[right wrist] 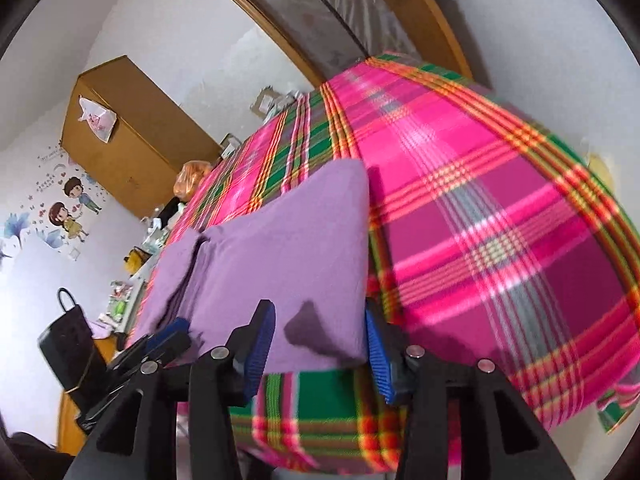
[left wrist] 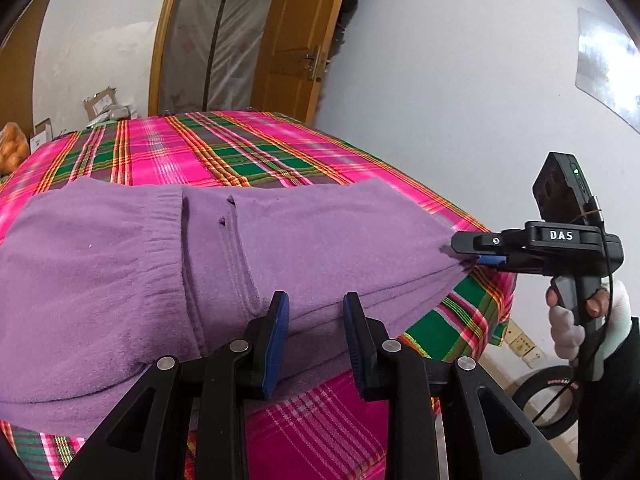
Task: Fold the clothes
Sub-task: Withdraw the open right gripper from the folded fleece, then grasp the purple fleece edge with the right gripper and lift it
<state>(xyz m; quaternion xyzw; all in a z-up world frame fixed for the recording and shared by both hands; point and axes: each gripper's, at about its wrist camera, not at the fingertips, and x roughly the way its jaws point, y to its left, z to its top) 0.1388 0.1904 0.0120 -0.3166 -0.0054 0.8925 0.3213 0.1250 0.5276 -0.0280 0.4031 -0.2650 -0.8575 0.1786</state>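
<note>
The soft, limp purple garment (left wrist: pixel 120 280), folded on the plaid bed (left wrist: pixel 240 148), is pinched at its near edge by the left gripper (left wrist: pixel 316 316); the right gripper (right wrist: pixel 320 340) stands open astride its right corner, the likely hold.

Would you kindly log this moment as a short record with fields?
garment: purple sweater, folded in layers
surface: plaid blanket
left gripper: closed on the sweater's near edge
right gripper: jaws apart at the sweater's corner, pads not pressing
hand: gloved, on the right gripper's handle
background: wooden door, white wall
</note>
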